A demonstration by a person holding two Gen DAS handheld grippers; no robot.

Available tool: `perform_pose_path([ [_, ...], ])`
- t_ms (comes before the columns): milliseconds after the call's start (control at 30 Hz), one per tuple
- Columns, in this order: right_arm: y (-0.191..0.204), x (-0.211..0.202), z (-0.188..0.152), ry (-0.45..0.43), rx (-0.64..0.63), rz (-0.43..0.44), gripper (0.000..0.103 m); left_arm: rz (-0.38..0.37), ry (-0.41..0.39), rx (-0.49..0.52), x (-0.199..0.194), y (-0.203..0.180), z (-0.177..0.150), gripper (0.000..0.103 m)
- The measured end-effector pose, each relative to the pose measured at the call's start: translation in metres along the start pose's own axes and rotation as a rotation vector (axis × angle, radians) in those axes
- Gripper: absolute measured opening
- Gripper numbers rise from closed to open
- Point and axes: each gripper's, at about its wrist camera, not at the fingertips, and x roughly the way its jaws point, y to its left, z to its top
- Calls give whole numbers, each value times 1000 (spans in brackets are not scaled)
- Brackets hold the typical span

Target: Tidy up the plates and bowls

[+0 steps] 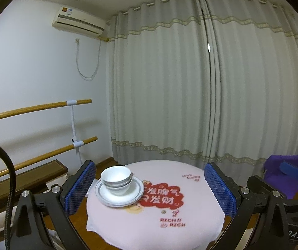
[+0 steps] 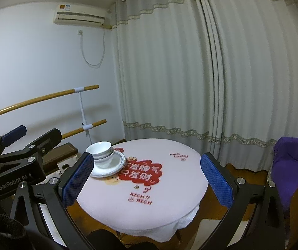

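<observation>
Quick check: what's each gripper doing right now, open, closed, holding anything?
Left gripper: jaws open, holding nothing.
Right gripper: jaws open, holding nothing.

free: tablecloth (image 1: 190, 214) right half | blocked: stacked bowls (image 1: 116, 177) on plates (image 1: 119, 195), left

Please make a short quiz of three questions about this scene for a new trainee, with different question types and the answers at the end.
1. True or false: the bowls stand nested on the plates.
2. Multiple choice: seen from the left wrist view, the stack sits on which part of the round table?
A. the far left part
B. the middle, on the red print
C. the near right edge
3. Fill in: the left gripper and the right gripper both have their jaws ____ and hold nothing.

Key: 1 true; 2 A; 3 open.
</observation>
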Motion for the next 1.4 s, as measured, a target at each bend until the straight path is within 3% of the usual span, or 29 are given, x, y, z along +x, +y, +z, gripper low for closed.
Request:
perform_pose_path([
  [367,-24,35,42,52,-15,18,103,25,36,5,57,-24,44,102],
  [633,-17,67,48,122,-50,1,103,30,141,-24,108,-23,59,102],
  [833,-10,85,50,157,-54,-1,103,54,159,-7,139,-23,80,102],
  [1067,-6,93,52,160,-41,0,103,58,142,-6,154,-22,93,102],
  [1400,-2,91,53,147,-40,-9,103,42,118,-15,143,-10,80,102],
])
